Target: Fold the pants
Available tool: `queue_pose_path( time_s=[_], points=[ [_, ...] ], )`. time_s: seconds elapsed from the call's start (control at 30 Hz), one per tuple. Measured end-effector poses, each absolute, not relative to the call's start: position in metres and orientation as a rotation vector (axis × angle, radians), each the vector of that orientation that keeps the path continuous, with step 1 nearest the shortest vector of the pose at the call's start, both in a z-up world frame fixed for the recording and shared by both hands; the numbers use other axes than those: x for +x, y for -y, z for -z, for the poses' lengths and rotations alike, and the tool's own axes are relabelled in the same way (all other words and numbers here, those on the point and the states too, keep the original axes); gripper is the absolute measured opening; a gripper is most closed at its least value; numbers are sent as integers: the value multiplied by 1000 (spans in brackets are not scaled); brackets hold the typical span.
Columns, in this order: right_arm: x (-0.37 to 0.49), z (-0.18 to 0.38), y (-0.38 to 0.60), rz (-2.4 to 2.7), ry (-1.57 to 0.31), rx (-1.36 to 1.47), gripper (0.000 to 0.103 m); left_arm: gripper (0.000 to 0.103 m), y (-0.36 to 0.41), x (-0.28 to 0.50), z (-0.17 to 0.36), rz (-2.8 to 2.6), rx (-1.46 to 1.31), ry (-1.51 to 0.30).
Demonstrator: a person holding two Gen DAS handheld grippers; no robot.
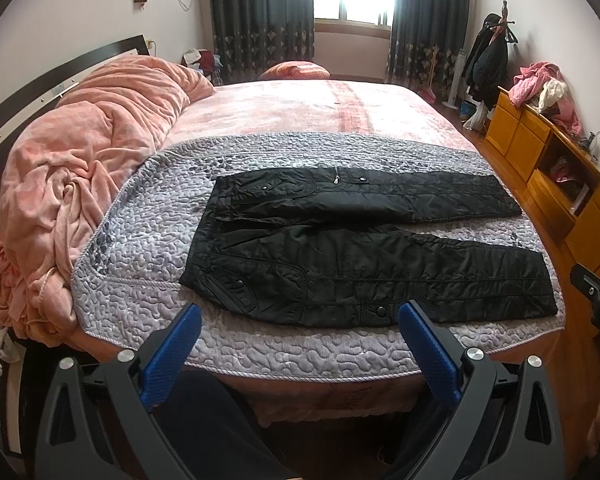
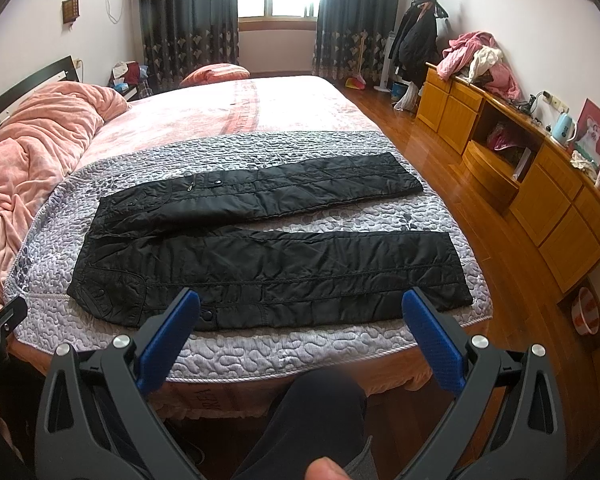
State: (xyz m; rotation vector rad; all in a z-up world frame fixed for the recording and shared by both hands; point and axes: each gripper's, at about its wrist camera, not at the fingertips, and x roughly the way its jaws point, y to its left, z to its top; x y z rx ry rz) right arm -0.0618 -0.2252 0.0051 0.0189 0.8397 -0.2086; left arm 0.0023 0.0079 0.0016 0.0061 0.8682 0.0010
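Black quilted pants (image 1: pixel 360 248) lie flat on a grey quilted cover (image 1: pixel 148 240) at the near end of the bed, waist to the left, both legs spread apart and pointing right. They also show in the right wrist view (image 2: pixel 268 256). My left gripper (image 1: pixel 300 312) is open and empty, held above the bed's near edge just in front of the near leg's hip. My right gripper (image 2: pixel 300 300) is open and empty, in front of the near leg's middle. The right gripper's body shows at the left wrist view's right edge (image 1: pixel 598 296).
A rumpled pink duvet (image 1: pixel 80 168) is piled on the bed's left side by the headboard. A wooden dresser (image 2: pixel 540 184) with clothes on top lines the right wall across a strip of wood floor (image 2: pixel 432 168). A coat rack (image 2: pixel 420 32) stands by the curtains. My knee (image 2: pixel 320 412) is below the bed edge.
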Motion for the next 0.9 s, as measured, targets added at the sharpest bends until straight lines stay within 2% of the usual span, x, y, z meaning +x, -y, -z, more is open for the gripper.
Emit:
queue_pose_path(
  time_s=[0.9],
  points=[
    [-55, 0, 223, 215, -837, 3, 101, 99, -5, 12, 11, 1, 32, -886]
  ],
)
